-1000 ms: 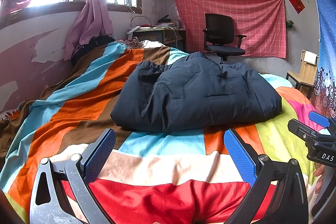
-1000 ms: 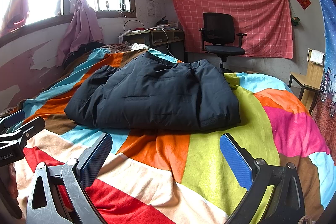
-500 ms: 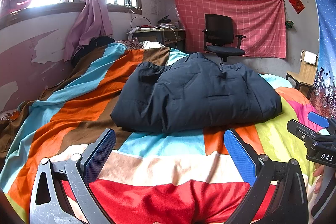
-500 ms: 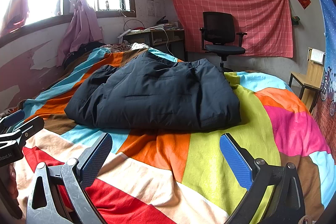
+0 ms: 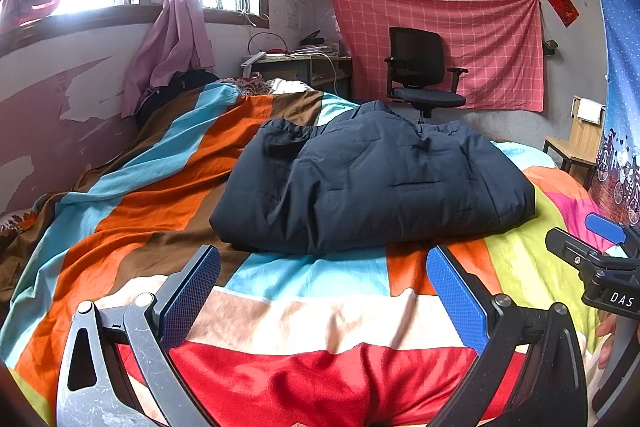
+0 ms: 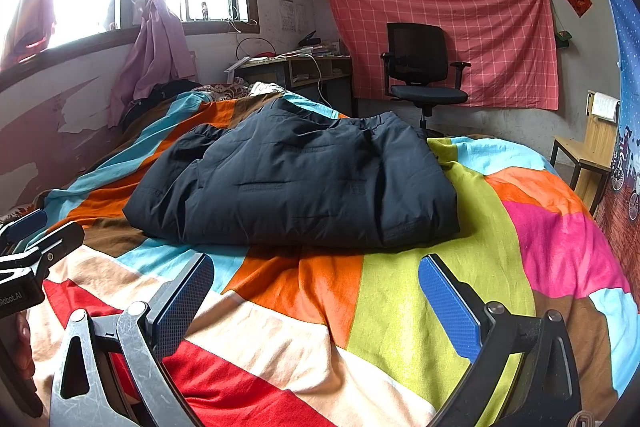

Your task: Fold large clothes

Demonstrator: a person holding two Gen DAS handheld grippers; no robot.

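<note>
A dark navy padded jacket point(image 5: 372, 179) lies folded in a thick bundle in the middle of the striped bed cover point(image 5: 152, 203). It also shows in the right wrist view point(image 6: 296, 183). My left gripper point(image 5: 322, 279) is open and empty, held low over the near part of the bed, short of the jacket. My right gripper point(image 6: 316, 287) is open and empty too, beside the left one and short of the jacket. Each gripper shows at the edge of the other's view: the right gripper point(image 5: 600, 247) and the left gripper point(image 6: 32, 243).
A black office chair point(image 5: 420, 75) stands beyond the bed before a red checked cloth point(image 5: 480, 43). A cluttered desk point(image 5: 300, 63) sits by the window wall. A wooden stool point(image 5: 576, 143) is at the right. A pink curtain point(image 5: 168, 39) hangs on the left.
</note>
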